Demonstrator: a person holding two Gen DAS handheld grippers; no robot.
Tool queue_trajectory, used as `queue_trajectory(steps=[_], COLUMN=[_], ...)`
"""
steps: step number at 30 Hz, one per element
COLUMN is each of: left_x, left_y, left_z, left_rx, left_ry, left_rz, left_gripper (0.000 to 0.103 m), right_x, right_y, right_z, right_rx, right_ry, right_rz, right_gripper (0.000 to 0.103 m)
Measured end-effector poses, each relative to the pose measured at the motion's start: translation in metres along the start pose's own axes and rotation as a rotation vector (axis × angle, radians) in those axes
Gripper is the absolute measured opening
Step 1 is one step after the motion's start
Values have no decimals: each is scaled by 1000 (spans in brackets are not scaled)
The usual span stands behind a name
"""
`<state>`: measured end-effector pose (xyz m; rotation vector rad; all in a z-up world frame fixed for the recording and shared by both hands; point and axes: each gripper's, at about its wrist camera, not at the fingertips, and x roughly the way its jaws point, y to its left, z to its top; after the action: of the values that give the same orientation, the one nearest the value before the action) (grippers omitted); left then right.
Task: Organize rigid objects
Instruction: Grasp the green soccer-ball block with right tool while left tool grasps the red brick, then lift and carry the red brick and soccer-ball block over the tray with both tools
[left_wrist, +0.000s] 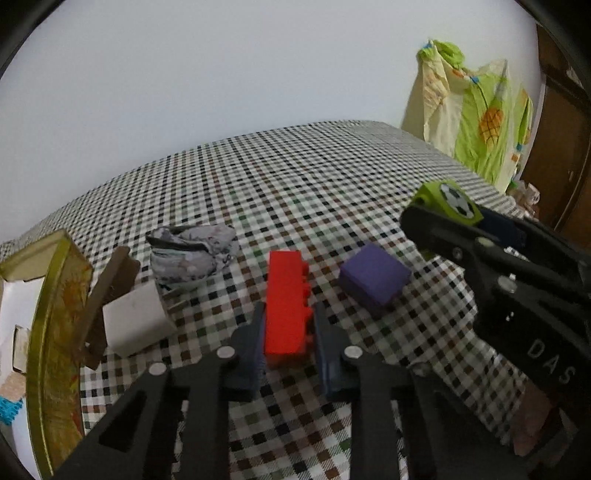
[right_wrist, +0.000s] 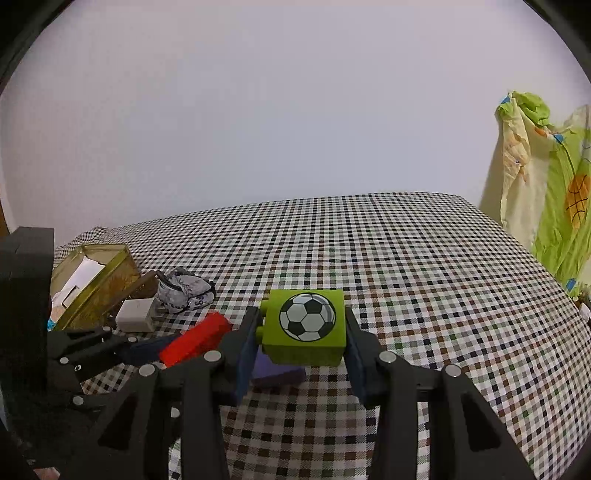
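My left gripper (left_wrist: 288, 325) is shut on a long red brick (left_wrist: 286, 306), held just above the checkered cloth; the brick also shows in the right wrist view (right_wrist: 197, 338). My right gripper (right_wrist: 301, 328) is shut on a green block with a football picture (right_wrist: 306, 325) and holds it above a purple block (right_wrist: 277, 371). The purple block (left_wrist: 375, 278) lies on the cloth right of the red brick. The green block (left_wrist: 448, 201) and right gripper show at the right of the left wrist view.
A gold tin box (left_wrist: 55, 332) holding papers stands at the left. A white charger (left_wrist: 136, 321), a brown piece (left_wrist: 107, 284) and a crumpled grey cloth (left_wrist: 192, 254) lie beside it. A green and yellow fabric (right_wrist: 546, 192) hangs at the far right.
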<state>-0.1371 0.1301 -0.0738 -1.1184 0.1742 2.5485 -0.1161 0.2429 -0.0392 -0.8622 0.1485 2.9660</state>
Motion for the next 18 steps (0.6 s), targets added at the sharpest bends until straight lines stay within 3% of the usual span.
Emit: queue_trajectory(steps=[5, 18], left_x=[-21, -60], left_y=[6, 26], left_z=[-5, -18], left_rx=[-3, -45], left_ry=[-81, -250], left_rz=[29, 192], left_gripper=[22, 22], right_x=[-6, -14], right_y=[1, 33], right_z=[-1, 1], right_rx=[12, -42], right_ry=[-40, -113], right_rz=[12, 39], right_gripper=[45, 45])
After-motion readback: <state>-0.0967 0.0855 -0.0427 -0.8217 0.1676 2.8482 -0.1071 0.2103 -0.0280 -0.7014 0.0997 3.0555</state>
